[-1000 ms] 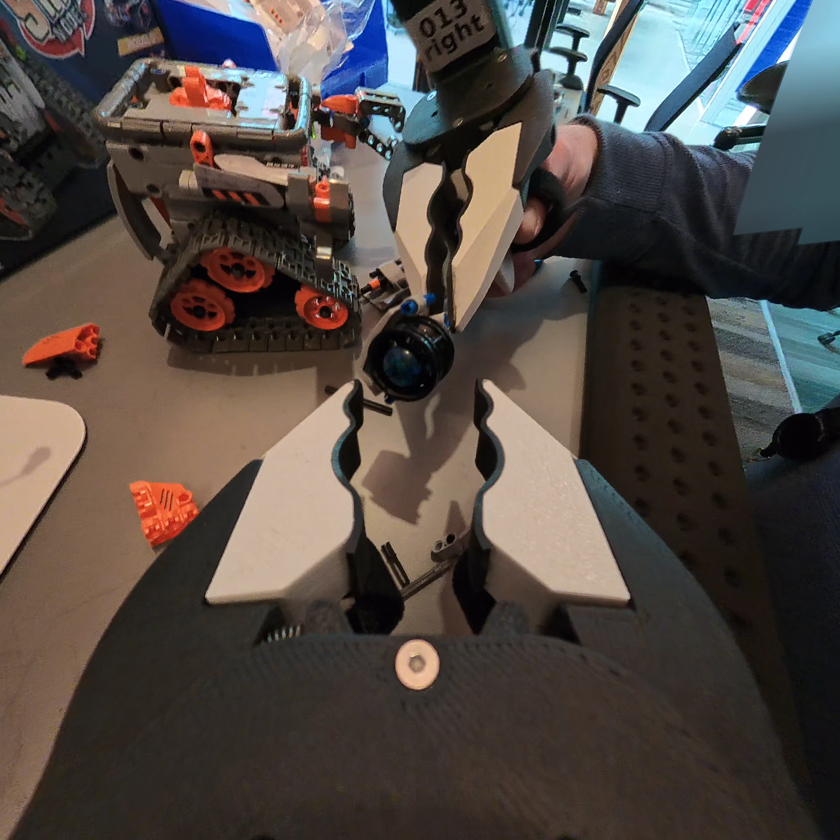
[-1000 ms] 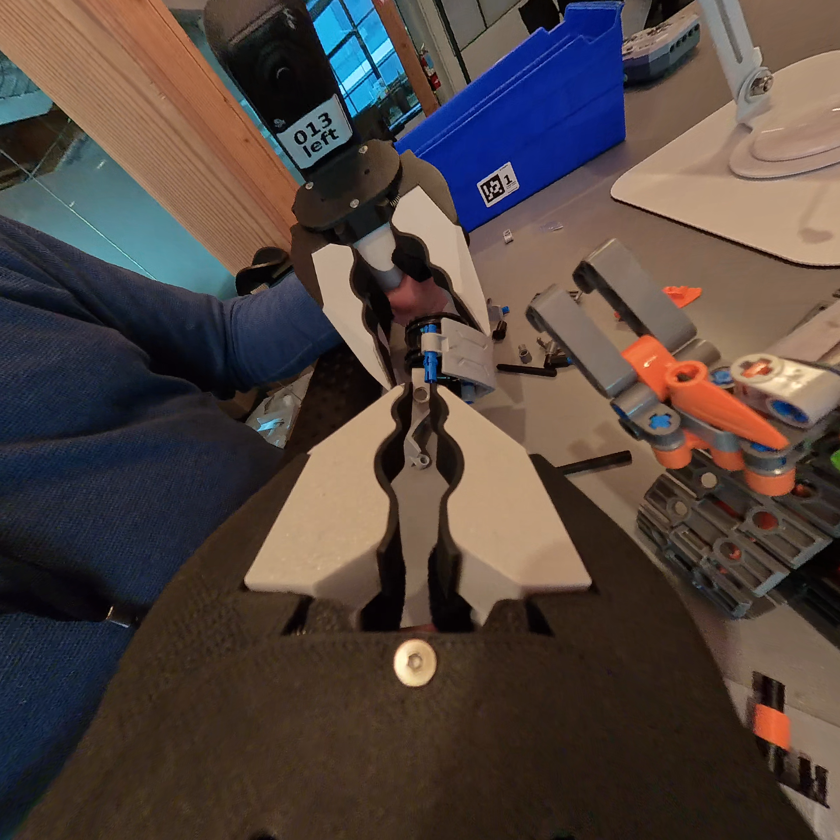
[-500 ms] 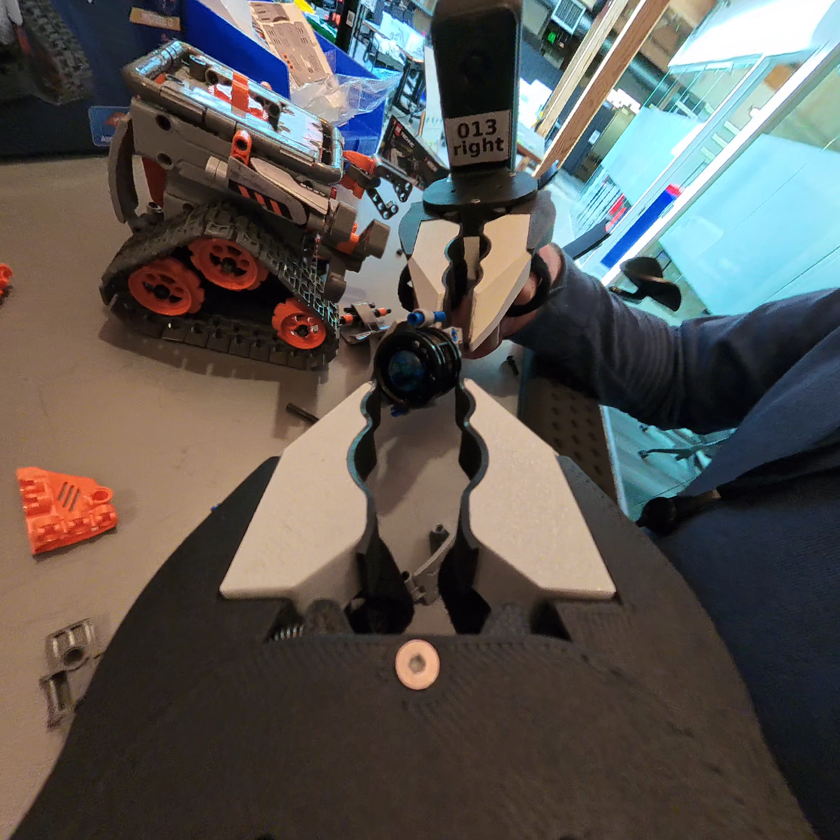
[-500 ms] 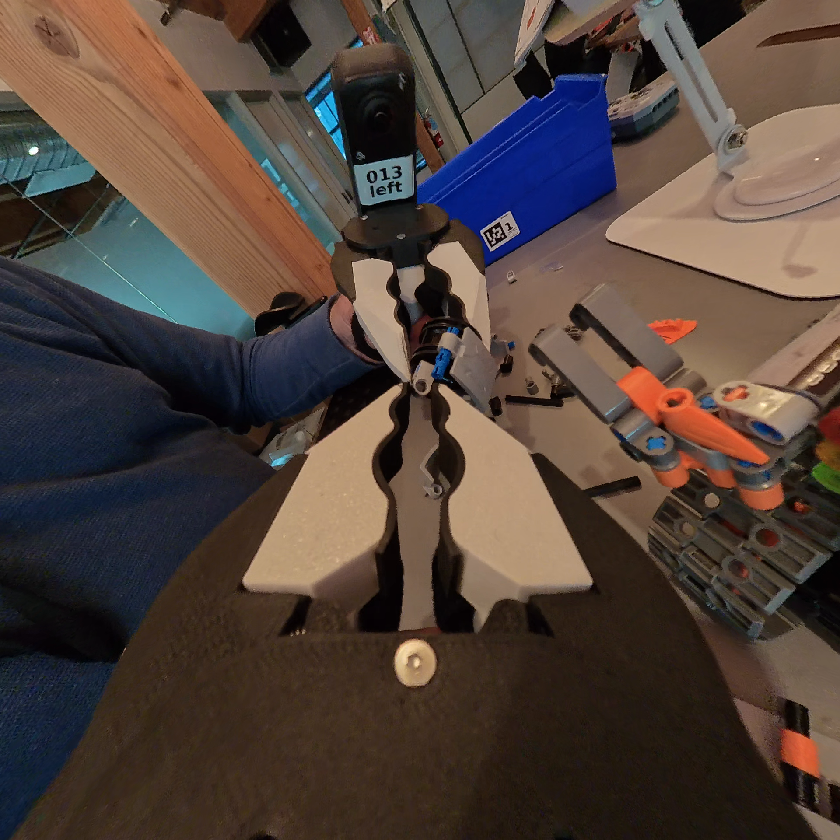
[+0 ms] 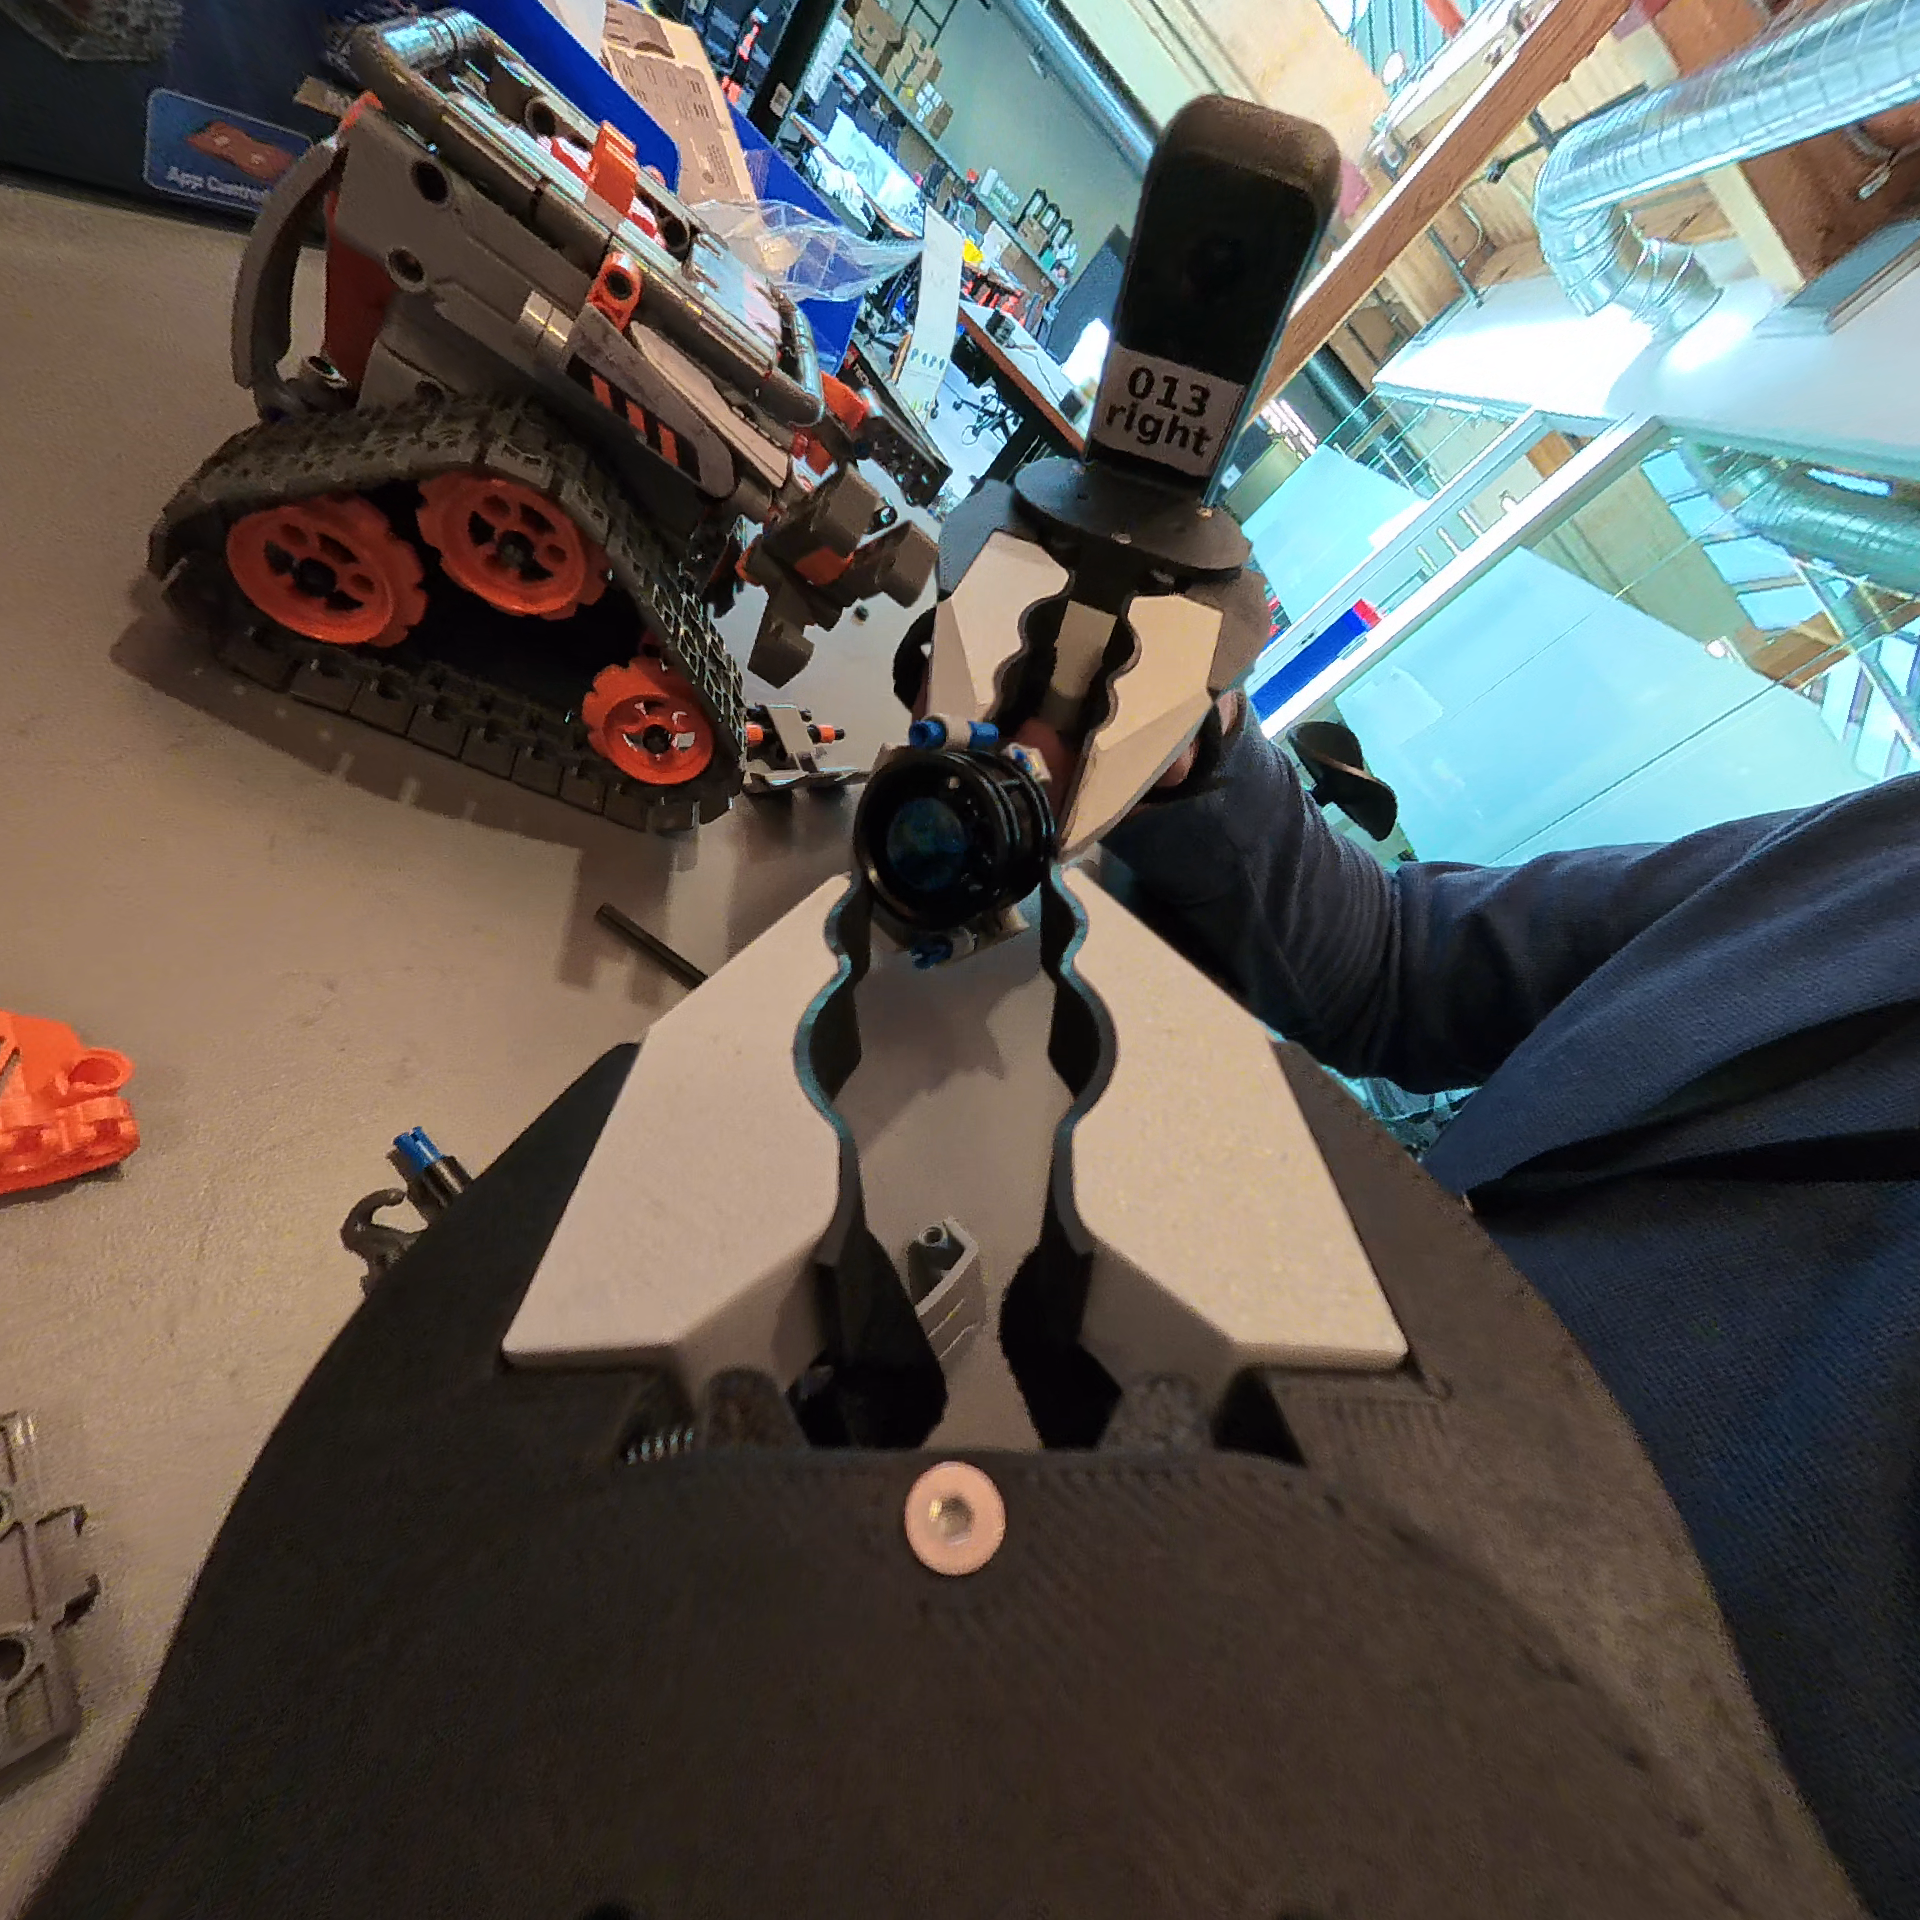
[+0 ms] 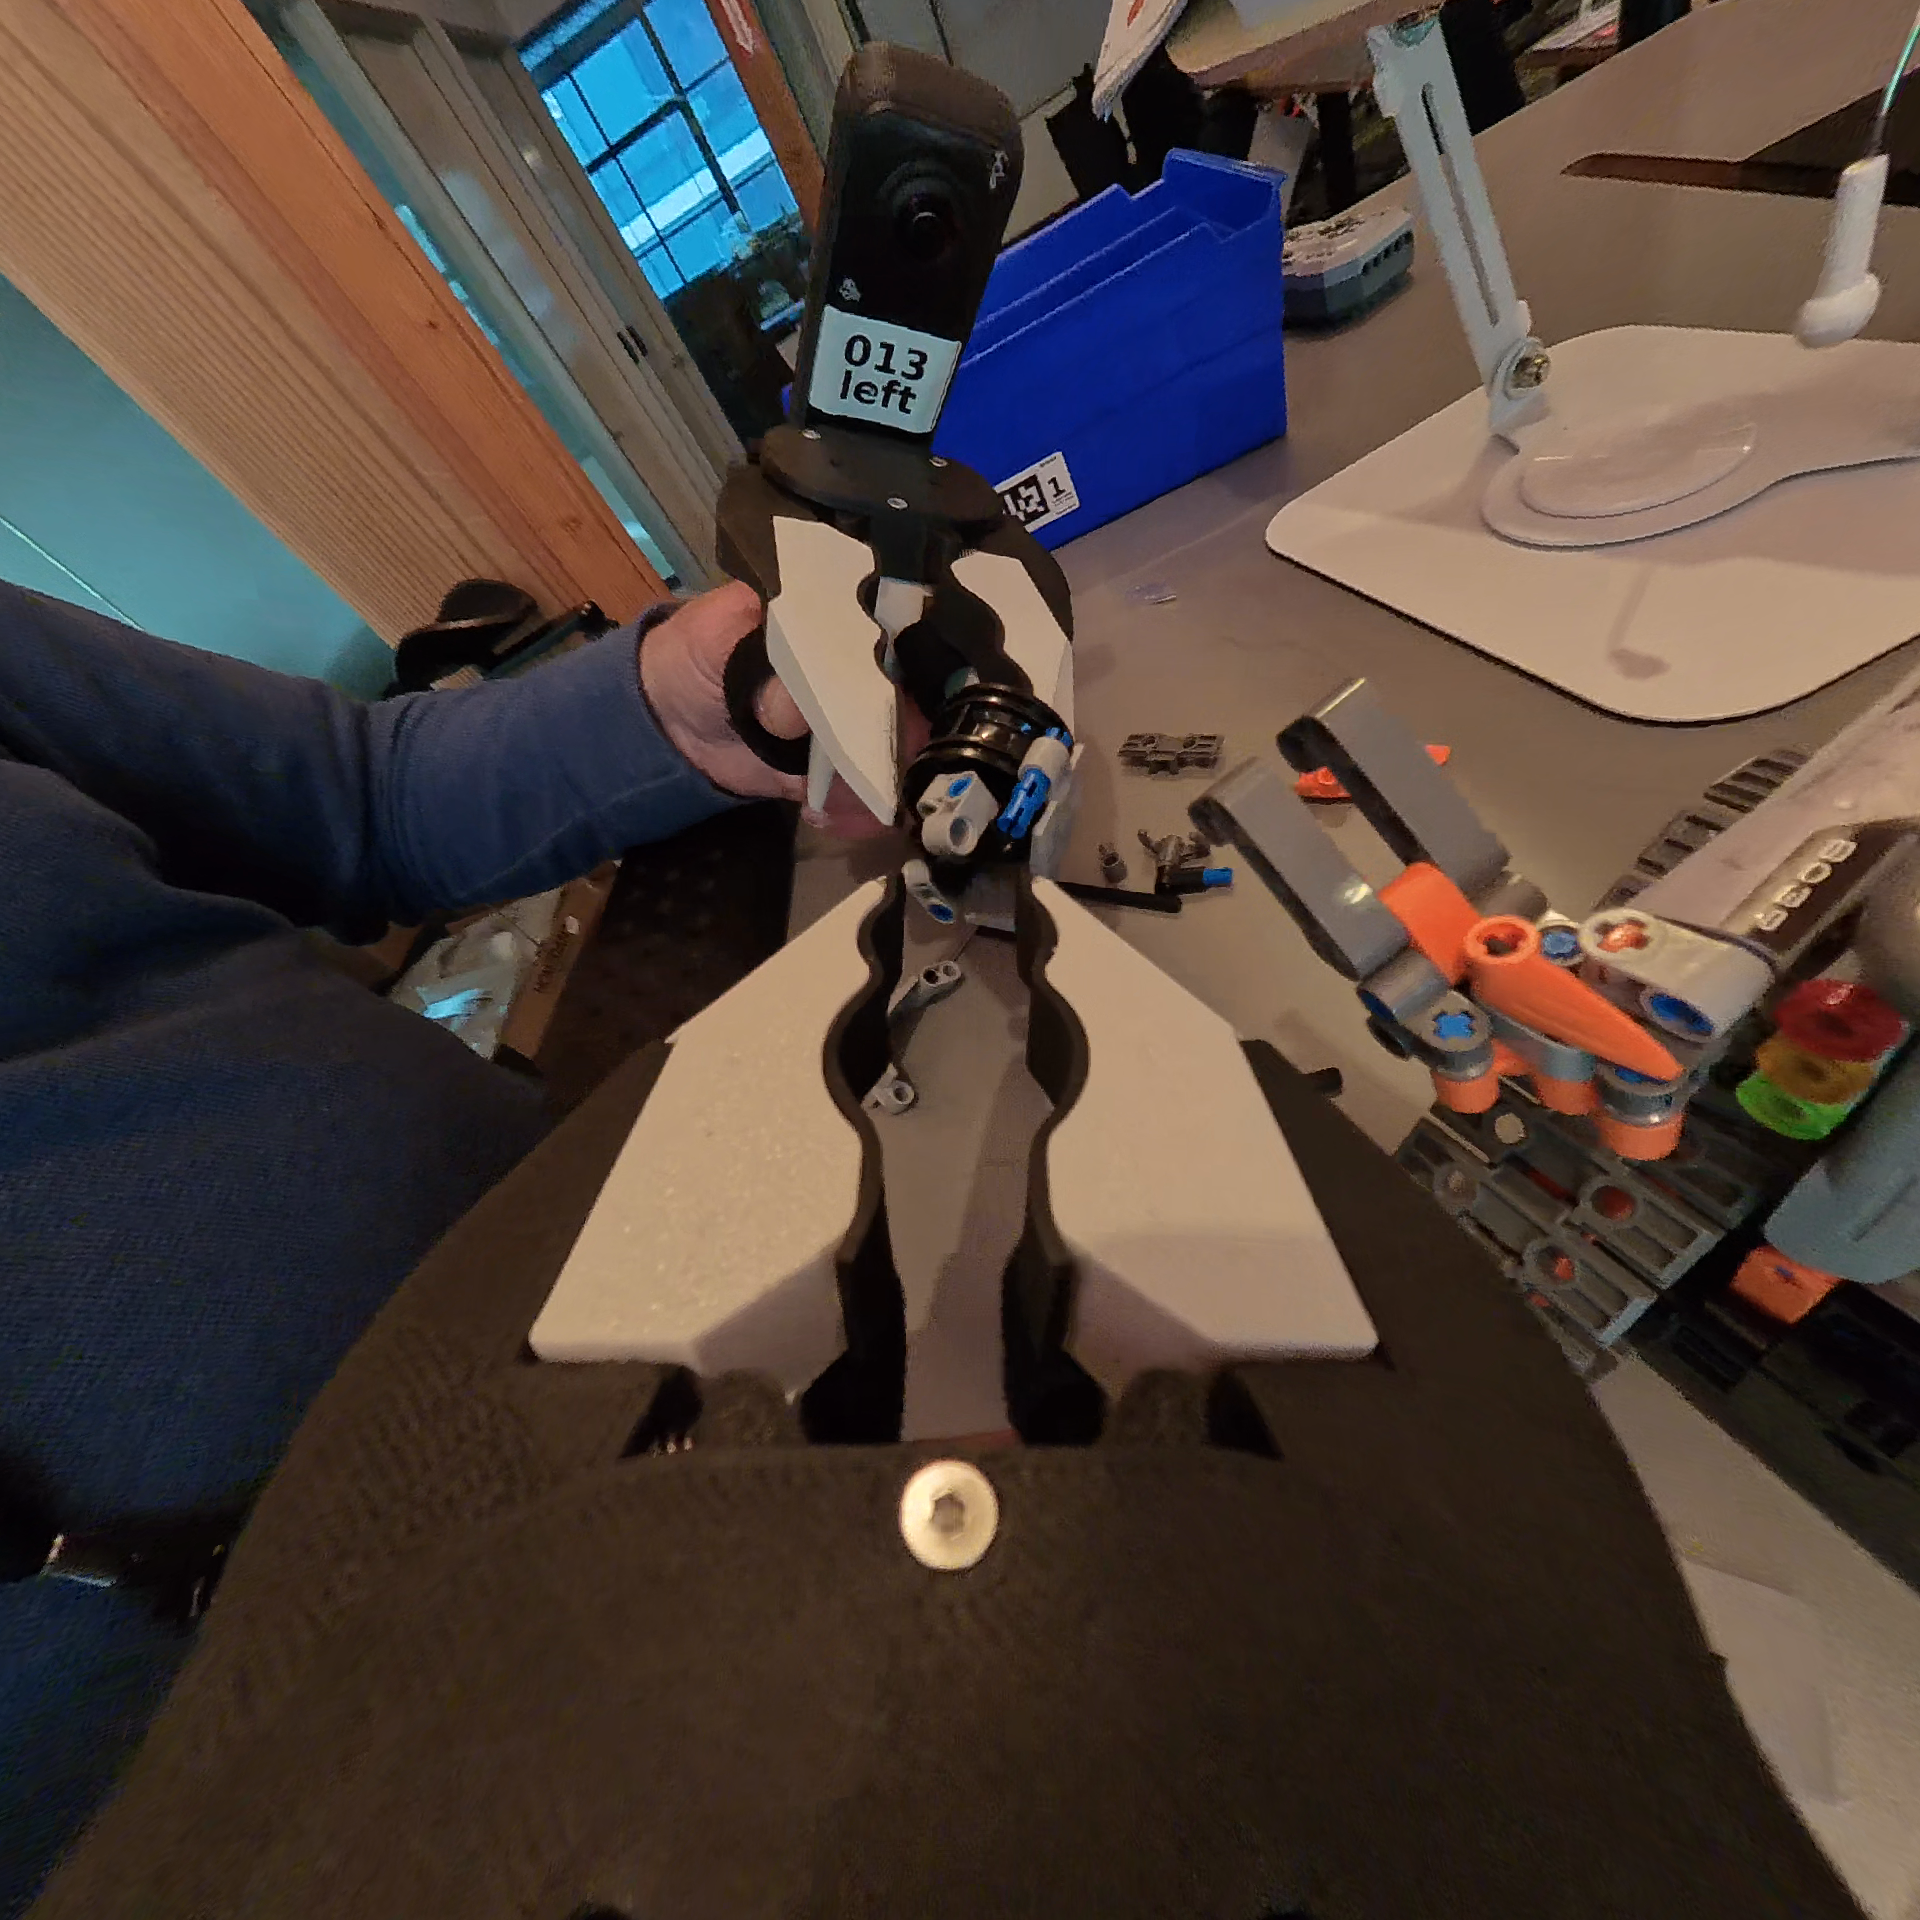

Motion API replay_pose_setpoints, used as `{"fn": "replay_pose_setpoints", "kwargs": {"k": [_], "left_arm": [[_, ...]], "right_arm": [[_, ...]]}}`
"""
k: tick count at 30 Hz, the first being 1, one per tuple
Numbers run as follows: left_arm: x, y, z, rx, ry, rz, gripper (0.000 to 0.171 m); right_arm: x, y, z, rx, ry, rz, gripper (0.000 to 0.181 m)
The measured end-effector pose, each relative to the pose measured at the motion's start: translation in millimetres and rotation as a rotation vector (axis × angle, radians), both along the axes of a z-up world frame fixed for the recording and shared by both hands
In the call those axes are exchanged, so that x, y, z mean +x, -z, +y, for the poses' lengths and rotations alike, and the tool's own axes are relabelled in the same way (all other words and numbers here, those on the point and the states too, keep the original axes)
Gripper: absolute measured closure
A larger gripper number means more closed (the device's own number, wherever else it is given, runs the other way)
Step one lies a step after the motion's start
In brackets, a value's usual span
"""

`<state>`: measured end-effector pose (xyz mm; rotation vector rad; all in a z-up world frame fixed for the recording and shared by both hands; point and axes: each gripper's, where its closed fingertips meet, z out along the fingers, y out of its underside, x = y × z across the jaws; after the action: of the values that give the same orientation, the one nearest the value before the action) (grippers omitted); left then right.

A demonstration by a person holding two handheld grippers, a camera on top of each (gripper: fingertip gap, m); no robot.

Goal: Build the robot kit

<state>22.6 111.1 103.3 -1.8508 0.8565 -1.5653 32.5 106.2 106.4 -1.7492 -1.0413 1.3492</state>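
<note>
Left gripper (image 5: 951,894): clamps by the fingertips on the black round assembly (image 5: 951,842), a ribbed drum with a bluish lens-like face and blue pins at its grey rear. Holds it in the air above the grey table (image 5: 312,987), just right of the tracked vehicle model (image 5: 468,499) and clear of it. Stood wide open a second ago, below and short of the drum; now closes round it. Right gripper (image 6: 961,888): faces the left one nose to nose, with jaws parted. Pinched the assembly's grey rear a second ago; now only brackets a small grey connector at that rear, with a gap showing on both sides. Cannot tell whether a pad touches it. So: hold on the assembly passed from right to left. On the table: short black axle (image 5: 649,943) near the left fingertips, orange panel (image 5: 62,1122) at near left, loose grey beam (image 5: 940,1278) seen between the left fingers. Farther off in the right wrist view: blue bin (image 6: 1122,312) and white stand base (image 6: 1610,540) at far right.
</note>
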Motion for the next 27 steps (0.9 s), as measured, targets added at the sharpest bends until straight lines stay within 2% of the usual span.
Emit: {"fn": "replay_pose_setpoints", "kwargs": {"k": [12,16,18,23,27], "left_arm": [[2,-6,-1,-0.098,0.025,-0.076,0.141],[-4,8,2,-0.049,0.0,0.045,0.141],[-9,22,3,-0.004,-0.006,0.162,0.141],[-14,58,-3,0.04,0.023,0.391,0.141],[-11,73,-12,0.058,0.068,0.47,0.14]], "right_arm": [[-1,9,4,0.132,0.045,-0.112,0.151],[0,24,-4,0.191,-0.009,-0.226,0.154],[-1,30,-15,0.216,-0.071,-0.268,0.16],[-5,47,-33,0.23,-0.166,-0.352,0.161],[-6,55,-38,0.233,-0.195,-0.392,0.161]]}}
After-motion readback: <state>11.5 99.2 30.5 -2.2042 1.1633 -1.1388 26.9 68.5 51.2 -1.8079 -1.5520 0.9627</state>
